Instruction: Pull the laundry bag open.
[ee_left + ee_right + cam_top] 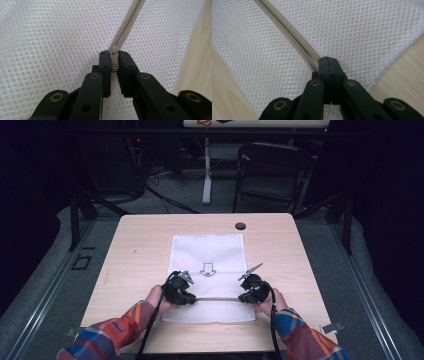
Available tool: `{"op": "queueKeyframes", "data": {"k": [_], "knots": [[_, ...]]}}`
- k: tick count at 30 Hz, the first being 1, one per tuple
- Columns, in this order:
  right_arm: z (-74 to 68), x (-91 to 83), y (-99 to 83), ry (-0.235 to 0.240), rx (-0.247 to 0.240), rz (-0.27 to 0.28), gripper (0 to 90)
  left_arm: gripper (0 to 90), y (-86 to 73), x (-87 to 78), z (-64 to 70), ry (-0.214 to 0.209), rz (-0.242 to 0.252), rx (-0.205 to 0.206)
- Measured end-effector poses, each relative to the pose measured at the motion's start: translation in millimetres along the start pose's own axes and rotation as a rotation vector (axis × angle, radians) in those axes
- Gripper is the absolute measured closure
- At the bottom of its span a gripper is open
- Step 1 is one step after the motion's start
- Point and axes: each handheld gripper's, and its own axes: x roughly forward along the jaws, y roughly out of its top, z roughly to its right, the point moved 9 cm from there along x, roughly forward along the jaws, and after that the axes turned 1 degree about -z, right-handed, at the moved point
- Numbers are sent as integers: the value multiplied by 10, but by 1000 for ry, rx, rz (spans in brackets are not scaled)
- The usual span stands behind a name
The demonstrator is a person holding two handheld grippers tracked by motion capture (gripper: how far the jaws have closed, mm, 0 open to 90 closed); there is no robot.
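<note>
I've got both grippers low at the near edge of a pale wood table. Left gripper clamps the zip's end tab, right gripper pinched tight on the beige zipper, which runs left-right btwn them. White honeycomb mesh bag lies flat, long axis pointing away. Beyond: grey carpet, folding chair, dark room
</note>
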Motion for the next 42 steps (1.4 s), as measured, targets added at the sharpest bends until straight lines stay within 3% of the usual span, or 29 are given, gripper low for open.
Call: {"op": "queueKeyframes", "data": {"k": [42], "knots": [[4, -7, -4, -1, -9, -14, 900, 819, -398, -288, -199, 45, -18, -98]]}}
